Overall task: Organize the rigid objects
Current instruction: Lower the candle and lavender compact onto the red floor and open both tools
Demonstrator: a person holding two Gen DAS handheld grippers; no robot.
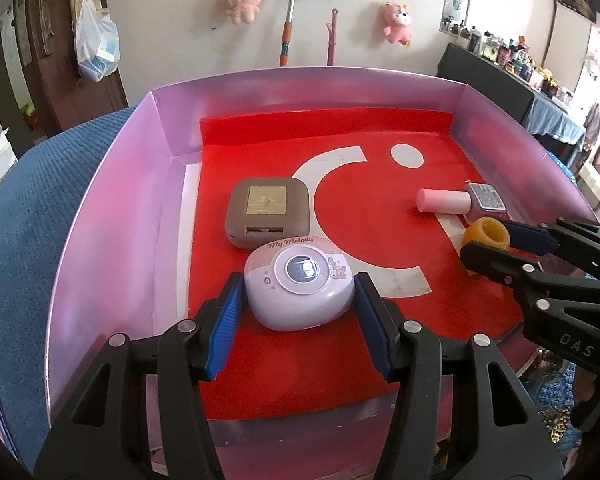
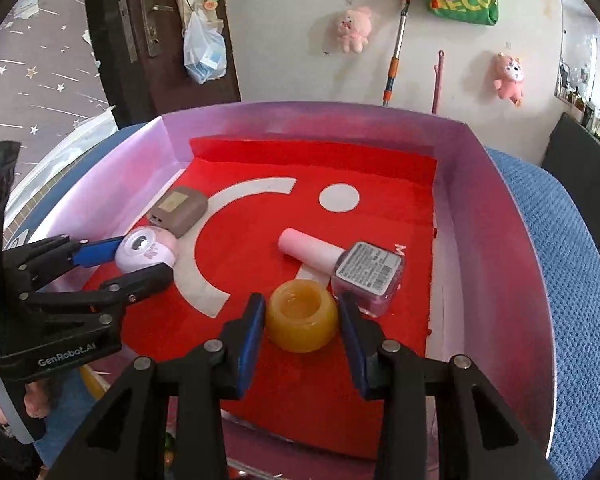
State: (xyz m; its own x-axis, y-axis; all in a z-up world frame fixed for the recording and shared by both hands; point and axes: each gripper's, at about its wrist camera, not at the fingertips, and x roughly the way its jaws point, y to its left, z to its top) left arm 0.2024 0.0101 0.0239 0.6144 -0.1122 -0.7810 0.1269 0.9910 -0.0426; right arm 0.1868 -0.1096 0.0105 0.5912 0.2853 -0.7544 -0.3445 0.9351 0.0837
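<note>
**Toys and tools in a pink tray**

Pink walls go around a tray (image 1: 112, 184) with a red mat (image 1: 384, 216) on its floor. The mat has a white curve and a white dot on it.

Low in the middle of the left wrist view, the left tool (image 1: 298, 292) has its two blue pads on both sides of a pale purple case (image 1: 298, 286) that says "My Melody". The pads sit right at the case's sides, but I cannot tell if they squeeze it or just touch it. The case lies on the mat. Just above it in the frame lies a brown square case (image 1: 269, 210), touching it or very close.

Low in the middle of the right wrist view, the right tool (image 2: 302, 322) has its pads on each side of a round orange cup (image 2: 302, 320) (it looks like wax). The left pad touches the cup, and the right pad is just beside it, so I cannot tell if it grips. The cup stands upright on the mat. Just to its upper right lies a nail polish bottle (image 2: 366, 274) on its side, with its pink cap pointing to the upper left.
</note>
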